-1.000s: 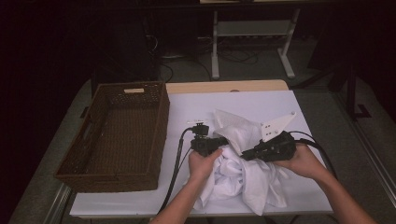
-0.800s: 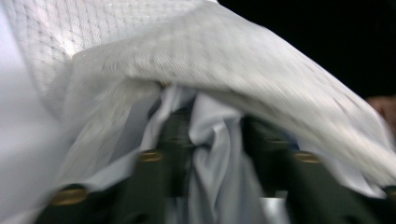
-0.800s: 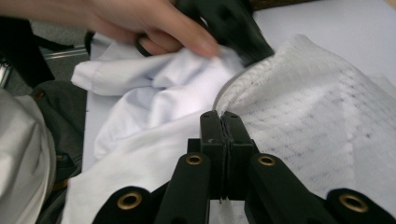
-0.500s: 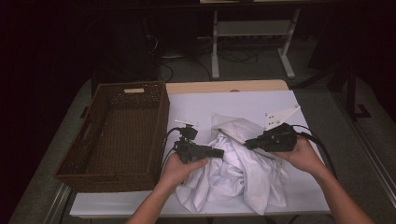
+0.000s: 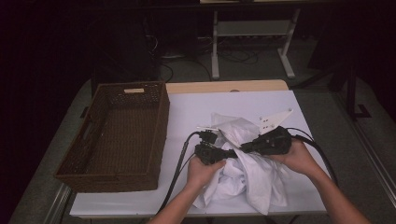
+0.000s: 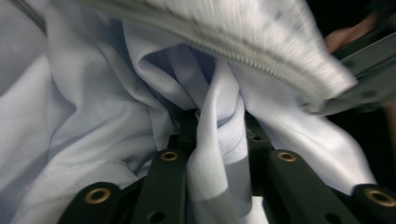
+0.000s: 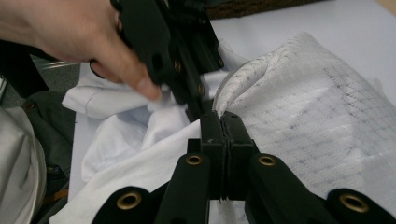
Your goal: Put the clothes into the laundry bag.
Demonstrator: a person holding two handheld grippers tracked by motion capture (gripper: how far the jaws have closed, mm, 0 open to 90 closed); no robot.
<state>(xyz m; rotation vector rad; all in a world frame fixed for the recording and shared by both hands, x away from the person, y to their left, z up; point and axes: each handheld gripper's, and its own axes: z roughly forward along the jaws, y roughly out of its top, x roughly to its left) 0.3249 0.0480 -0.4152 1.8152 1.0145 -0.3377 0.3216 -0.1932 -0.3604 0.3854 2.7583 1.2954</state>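
A dim room was seen behind the table [image 5: 187,105], with metal stand legs and loose cables on the floor back there. The tabletop was covered in a smooth, pale sheet, and a strip of bare wood was left showing along the far edge. On the left side a dark brown wicker basket [image 5: 116,135] was parked, rectangular, tightly woven, with a cut-out handle at each short end.

The white cloth [image 5: 247,172] was bunched up near the front of the table, right of the basket and well apart from it. Most of it was soft, thin and smooth, heaped in loose folds, with a hem draped toward the front edge. One part of it was made of a different stuff, a ribbed, mesh-like weave with fine dotted rows, seen clearly in the right gripper view.

The left tongs [image 6: 217,140] were buried in the heap from the left, and their jaws had just been closing, with a twisted fold of the smooth fabric pinched between them. The right tongs [image 7: 223,122] were pressed tight together on the edge of the ribbed part, held up over the top of the pile. The two tips were brought in very close, nearly touching.
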